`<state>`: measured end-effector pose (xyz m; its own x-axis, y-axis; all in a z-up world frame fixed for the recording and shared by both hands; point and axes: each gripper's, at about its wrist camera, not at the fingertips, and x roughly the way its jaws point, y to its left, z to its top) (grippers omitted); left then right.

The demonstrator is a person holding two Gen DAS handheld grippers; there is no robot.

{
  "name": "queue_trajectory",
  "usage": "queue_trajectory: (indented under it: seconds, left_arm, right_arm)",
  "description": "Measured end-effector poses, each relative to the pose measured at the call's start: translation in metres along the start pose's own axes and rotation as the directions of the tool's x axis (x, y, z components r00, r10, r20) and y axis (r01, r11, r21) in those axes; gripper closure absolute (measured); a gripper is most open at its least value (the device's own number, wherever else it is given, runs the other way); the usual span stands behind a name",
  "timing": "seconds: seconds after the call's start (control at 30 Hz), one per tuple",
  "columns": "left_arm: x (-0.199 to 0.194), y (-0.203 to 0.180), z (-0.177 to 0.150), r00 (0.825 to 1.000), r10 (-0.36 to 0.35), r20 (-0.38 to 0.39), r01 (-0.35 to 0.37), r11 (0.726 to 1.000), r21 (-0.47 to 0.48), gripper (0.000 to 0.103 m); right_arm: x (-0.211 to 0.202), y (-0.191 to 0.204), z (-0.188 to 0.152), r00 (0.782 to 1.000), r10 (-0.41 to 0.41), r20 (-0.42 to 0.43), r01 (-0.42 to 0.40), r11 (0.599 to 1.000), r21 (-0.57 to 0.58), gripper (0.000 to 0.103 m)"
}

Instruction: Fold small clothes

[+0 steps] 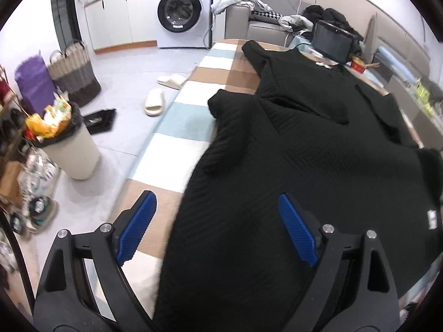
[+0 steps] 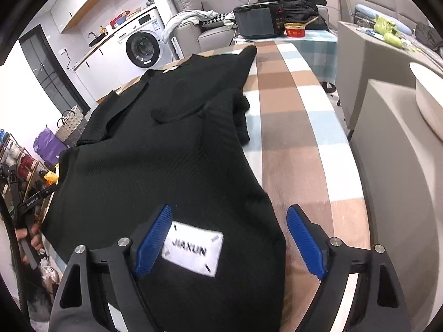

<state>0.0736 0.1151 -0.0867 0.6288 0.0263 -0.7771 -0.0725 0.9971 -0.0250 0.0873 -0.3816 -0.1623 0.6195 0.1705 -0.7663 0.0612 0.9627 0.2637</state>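
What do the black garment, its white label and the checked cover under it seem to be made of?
Black garment: looks like matte ribbed knit, with fine diagonal ridges and soft folds; the fibre is unclear. White label: apparently woven or embroidered fabric, tacked at its corners with dark stitches. Checked cover: soft, slightly fuzzy cloth in tan, white and pale blue, probably fleece or brushed cotton.

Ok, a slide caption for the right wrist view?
Right gripper open over a black garment, its white label between the fingers, on a checked cloth.
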Motion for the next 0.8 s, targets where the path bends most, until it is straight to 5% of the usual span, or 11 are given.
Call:
queue_trajectory:
  seconds: [0.37, 0.53, 0.6, 0.73, 0.8]
  left_arm:
    - [0.013, 0.008, -0.005, 0.999, -0.025, -0.038, 0.024, 0.999, -0.025, 0.015]
    - [0.022, 0.006, -0.002, 0.998, -0.033, -0.045, 0.031, 0.999, -0.028, 0.020]
    - [0.026, 0.005, 0.001, 0.998, -0.035, -0.052, 0.034, 0.999, -0.032, 0.026]
    - [0.026, 0.002, 0.003, 0.999, -0.028, -0.044, 0.027, 0.999, -0.020, 0.054]
    - [0.023, 0.003, 0.003, 0.999, -0.040, -0.035, 0.040, 0.999, -0.020, 0.085]
  right_arm:
    - [0.004, -0.013, -0.006, 1.000, 0.010, -0.016, -0.010, 1.000, -0.002, 0.028]
    - [0.010, -0.005, -0.007, 1.000, -0.019, -0.019, 0.018, 0.999, -0.050, 0.055]
    - [0.011, -0.004, -0.008, 0.999, -0.038, -0.014, 0.037, 0.997, -0.070, 0.077]
    - [0.007, -0.005, -0.010, 1.000, -0.016, 0.012, 0.016, 0.997, -0.077, 0.096]
    - [0.001, -0.007, -0.011, 0.999, 0.021, 0.028, -0.019, 0.998, -0.065, 0.098]
